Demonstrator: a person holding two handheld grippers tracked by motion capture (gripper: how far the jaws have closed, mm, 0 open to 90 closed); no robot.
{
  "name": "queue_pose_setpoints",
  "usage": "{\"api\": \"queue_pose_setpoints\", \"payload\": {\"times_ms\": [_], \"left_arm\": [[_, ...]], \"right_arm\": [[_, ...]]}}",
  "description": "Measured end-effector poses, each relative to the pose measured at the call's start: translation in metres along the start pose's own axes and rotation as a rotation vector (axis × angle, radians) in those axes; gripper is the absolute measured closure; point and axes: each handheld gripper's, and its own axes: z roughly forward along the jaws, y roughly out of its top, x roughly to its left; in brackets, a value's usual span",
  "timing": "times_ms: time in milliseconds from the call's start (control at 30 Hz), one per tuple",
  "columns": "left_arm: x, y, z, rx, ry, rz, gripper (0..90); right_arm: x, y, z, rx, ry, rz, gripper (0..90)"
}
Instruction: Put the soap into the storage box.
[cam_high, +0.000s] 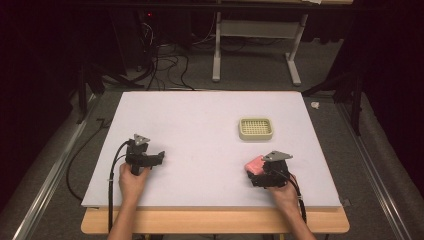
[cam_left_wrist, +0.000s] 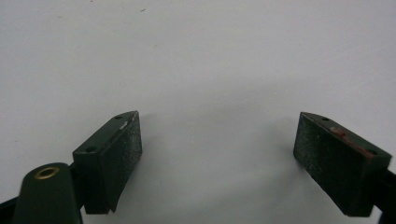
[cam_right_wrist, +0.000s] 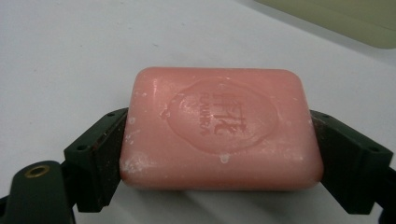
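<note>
Soap bar (cam_right_wrist: 218, 128) between right tool (cam_right_wrist: 219, 154) jaws (clamped)

White table top (cam_high: 200, 135) across the middle of the frame, on a wooden board (cam_high: 215, 221) showing along the bottom edge. Cream soap dish (cam_high: 255, 128) with a gridded inside, right of centre. Black cables (cam_high: 165, 65) on the grey floor at upper left, a pale metal stand (cam_high: 255, 45) at top centre.
</note>
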Motion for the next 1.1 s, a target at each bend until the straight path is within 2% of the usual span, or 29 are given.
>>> {"api": "queue_pose_setpoints", "payload": {"times_ms": [333, 1100], "left_arm": [[0.000, 0.000, 0.000, 0.000, 0.000, 0.000, 15.8], [0.000, 0.000, 0.000, 0.000, 0.000, 0.000, 15.8]], "right_arm": [[0.000, 0.000, -0.002, -0.011, 0.015, 0.005, 13.9], [0.001, 0.013, -0.021, -0.069, 0.044, -0.001, 13.9]]}}
